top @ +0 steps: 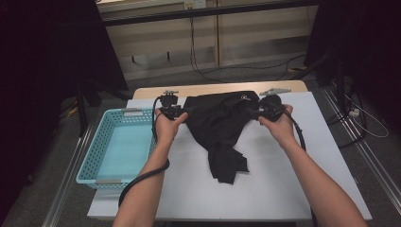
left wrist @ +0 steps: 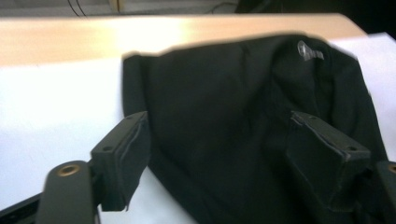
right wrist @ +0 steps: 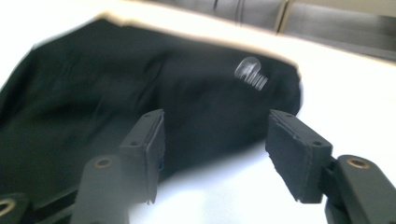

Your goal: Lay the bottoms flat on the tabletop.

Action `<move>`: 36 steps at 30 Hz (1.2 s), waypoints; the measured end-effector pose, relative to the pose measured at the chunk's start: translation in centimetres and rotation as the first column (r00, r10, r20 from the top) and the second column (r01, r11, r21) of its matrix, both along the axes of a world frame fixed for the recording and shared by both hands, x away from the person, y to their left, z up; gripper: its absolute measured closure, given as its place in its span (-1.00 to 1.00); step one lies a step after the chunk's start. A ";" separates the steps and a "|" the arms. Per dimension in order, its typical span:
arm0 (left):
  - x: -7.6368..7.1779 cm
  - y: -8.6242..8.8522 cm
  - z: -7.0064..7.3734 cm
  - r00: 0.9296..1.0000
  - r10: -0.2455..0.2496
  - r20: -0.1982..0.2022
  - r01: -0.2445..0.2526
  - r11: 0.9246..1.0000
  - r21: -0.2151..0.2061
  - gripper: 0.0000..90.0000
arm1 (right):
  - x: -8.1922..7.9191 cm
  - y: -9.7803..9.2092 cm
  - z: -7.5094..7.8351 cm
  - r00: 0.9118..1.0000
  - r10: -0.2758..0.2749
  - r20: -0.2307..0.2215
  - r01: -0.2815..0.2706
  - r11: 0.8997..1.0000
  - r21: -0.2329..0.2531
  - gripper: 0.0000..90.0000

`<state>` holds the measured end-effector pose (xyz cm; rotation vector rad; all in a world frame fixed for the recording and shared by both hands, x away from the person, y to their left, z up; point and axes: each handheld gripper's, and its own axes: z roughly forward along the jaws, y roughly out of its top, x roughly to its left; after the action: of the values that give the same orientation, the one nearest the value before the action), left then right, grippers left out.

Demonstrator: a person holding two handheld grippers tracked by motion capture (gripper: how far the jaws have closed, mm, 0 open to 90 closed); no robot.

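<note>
A black garment (top: pixel 220 130) lies on the white table cover (top: pixel 265 189), wide at the far end and narrowing toward me. A small white logo (top: pixel 244 98) marks its far right corner. My left gripper (top: pixel 182 113) is at the garment's left edge, and in the left gripper view it (left wrist: pixel 231 151) stands open with black cloth (left wrist: pixel 219 107) between and beyond its jaws. My right gripper (top: pixel 254 112) is at the garment's right edge. In the right gripper view it (right wrist: pixel 215 149) stands open over the cloth's (right wrist: pixel 116 84) edge, with the logo (right wrist: pixel 251 72) just ahead.
A light blue plastic basket (top: pixel 116 146) with nothing in it sits at the table's left side, close to my left forearm. A bare wooden strip of table (top: pixel 208 89) runs along the far edge. Cables trail from both grippers.
</note>
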<state>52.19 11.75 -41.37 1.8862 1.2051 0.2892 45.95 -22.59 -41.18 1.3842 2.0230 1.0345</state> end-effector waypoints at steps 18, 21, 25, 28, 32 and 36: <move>-8.1 1.6 -1.6 0.997 -0.068 0.035 0.067 0.997 0.026 -0.70 | -9.6 3.7 -2.3 0.992 0.124 -0.008 -0.125 0.992 -0.022 -0.31; -8.2 1.4 -1.7 0.995 -0.088 0.041 0.086 0.994 0.061 -0.70 | -9.7 4.1 -2.4 0.991 0.134 -0.011 -0.135 0.991 -0.021 -0.28; -8.3 1.4 -1.6 0.996 -0.080 0.050 0.077 0.996 0.048 -0.71 | -9.8 4.8 -2.5 0.989 0.146 -0.020 -0.147 0.989 -0.021 -0.27; -8.5 1.2 -1.5 0.994 -0.097 0.059 0.094 0.994 0.058 -0.72 | -10.0 5.5 -2.4 0.986 0.165 -0.013 -0.166 0.986 -0.026 -0.26; -8.8 1.0 -1.6 0.992 -0.108 0.065 0.104 0.993 0.060 -0.72 | -10.4 6.5 -2.1 0.980 0.199 0.000 -0.198 0.980 -0.031 -0.23; -9.0 1.0 -1.6 0.992 -0.111 0.066 0.107 0.992 0.066 -0.73 | -10.7 7.1 -1.7 0.973 0.230 0.013 -0.229 0.973 -0.020 0.01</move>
<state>43.23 12.77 -43.00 1.9722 1.0532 0.3333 35.24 -15.46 -42.90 1.1481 2.2144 1.1148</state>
